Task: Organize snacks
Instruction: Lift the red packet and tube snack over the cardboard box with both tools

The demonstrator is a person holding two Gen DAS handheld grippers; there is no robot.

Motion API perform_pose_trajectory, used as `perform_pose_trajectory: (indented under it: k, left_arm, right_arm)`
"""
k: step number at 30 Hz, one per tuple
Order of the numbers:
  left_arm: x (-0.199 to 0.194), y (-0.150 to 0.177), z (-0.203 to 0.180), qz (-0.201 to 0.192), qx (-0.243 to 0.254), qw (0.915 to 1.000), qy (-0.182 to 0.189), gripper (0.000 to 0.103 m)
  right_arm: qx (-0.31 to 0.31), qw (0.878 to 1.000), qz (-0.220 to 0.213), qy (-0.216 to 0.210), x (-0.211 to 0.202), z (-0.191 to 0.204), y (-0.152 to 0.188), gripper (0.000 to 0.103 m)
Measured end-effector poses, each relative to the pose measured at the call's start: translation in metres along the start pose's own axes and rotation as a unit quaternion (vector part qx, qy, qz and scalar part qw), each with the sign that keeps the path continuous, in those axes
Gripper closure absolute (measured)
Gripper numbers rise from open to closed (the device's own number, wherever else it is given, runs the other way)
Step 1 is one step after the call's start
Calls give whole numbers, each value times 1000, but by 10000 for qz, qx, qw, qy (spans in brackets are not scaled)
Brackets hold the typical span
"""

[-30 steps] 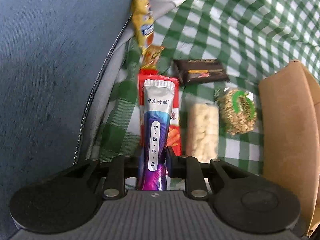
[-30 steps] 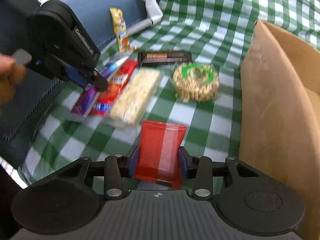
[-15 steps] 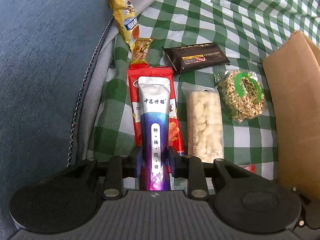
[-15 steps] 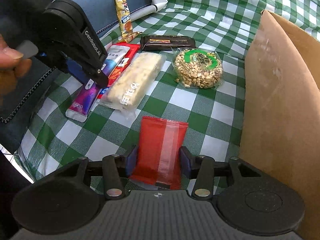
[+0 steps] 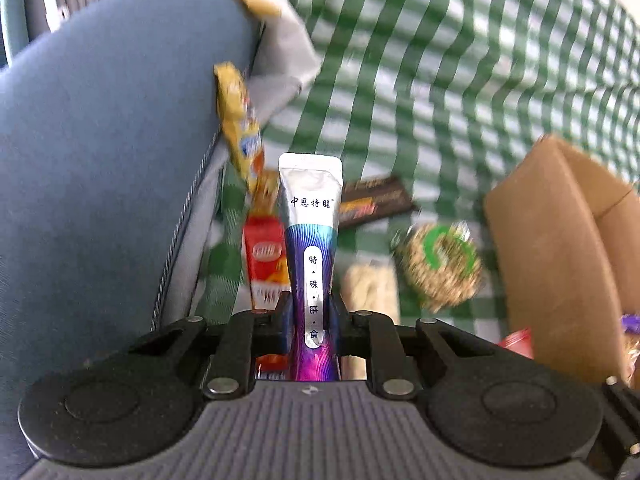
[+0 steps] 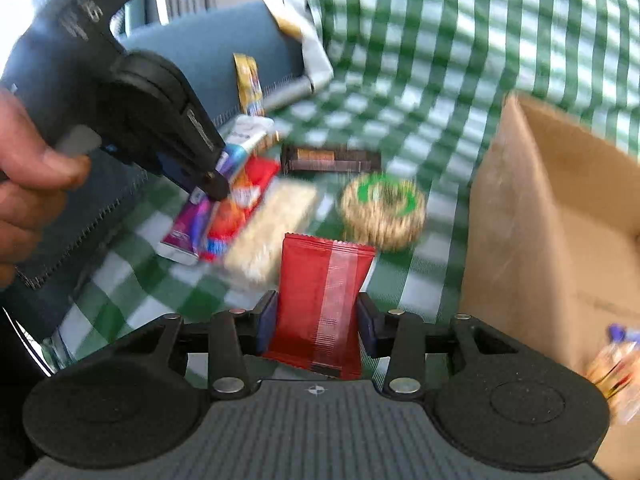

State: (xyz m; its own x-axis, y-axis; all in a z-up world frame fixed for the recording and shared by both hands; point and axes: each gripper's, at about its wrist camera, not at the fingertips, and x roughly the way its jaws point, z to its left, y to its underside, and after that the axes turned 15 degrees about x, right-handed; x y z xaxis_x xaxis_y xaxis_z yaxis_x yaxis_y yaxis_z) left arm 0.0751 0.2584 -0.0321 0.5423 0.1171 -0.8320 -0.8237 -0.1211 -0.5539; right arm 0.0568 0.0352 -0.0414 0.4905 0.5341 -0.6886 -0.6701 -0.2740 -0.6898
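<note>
- Here a green-and-white checked cloth (image 5: 460, 80) covers the worktop, with a blue-grey upholstered cushion (image 5: 100, 152) along its 9 o'clock edge and pale vertical slats of the room showing behind it at 11 o'clock.
- The left gripper (image 5: 310, 312) is clamped on a silver-topped sachet with a blue-to-purple body and white label strip (image 5: 311, 232); its jaws are closing tighter, and the sachet stands upright from them toward 12 o'clock.
- Seen from the right wrist, a person's hand (image 6: 28, 192) grips that left gripper's handle at 9 o'clock.
- The right gripper (image 6: 316, 320) is clamped on a flat red foil packet with a lighter centre seam (image 6: 320, 300); its jaws are closing too, the packet pointing toward 12 o'clock.
- On the cloth lie a red-and-orange snack pack (image 5: 266, 260), a pale puffed-rice bar in clear wrap (image 5: 372, 288), a round clear bag of nuts with a green ring (image 5: 440, 264), a dark brown bar (image 5: 376, 200) and a yellow wrapped stick (image 5: 238, 120) against the cushion.
- A brown cardboard box (image 6: 560, 220) stands open at 3 o'clock; blurred wrapped items (image 6: 616, 368) show at the frame edge, though I cannot tell whether they lie inside it.
</note>
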Motion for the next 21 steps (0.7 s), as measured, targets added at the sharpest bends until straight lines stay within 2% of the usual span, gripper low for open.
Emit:
perform_pose_trajectory:
  k: [6, 10, 12, 16, 21]
  left_arm:
    - [-31, -5, -7, -726, -47, 9973, 7, 84]
    - [-42, -8, -19, -1040, 40, 9946, 7, 84]
    - [-49, -8, -25, -1203, 110, 9927, 38, 84]
    - [-61, -9, -40, -1507, 293, 9881, 61, 84]
    - [-77, -8, -61, -1896, 522, 9805, 45, 84]
  right_arm:
    - [148, 9975, -680, -93, -48, -9, -42, 60]
    - [171, 9929, -1163, -183, -88, -27, -57, 60]
    - [122, 9901, -1390, -129, -104, -39, -58, 60]
    - [-39, 9839, -1766, 277, -121, -64, -48, 60]
    - [304, 9802, -1901, 457, -118, -93, -26, 60]
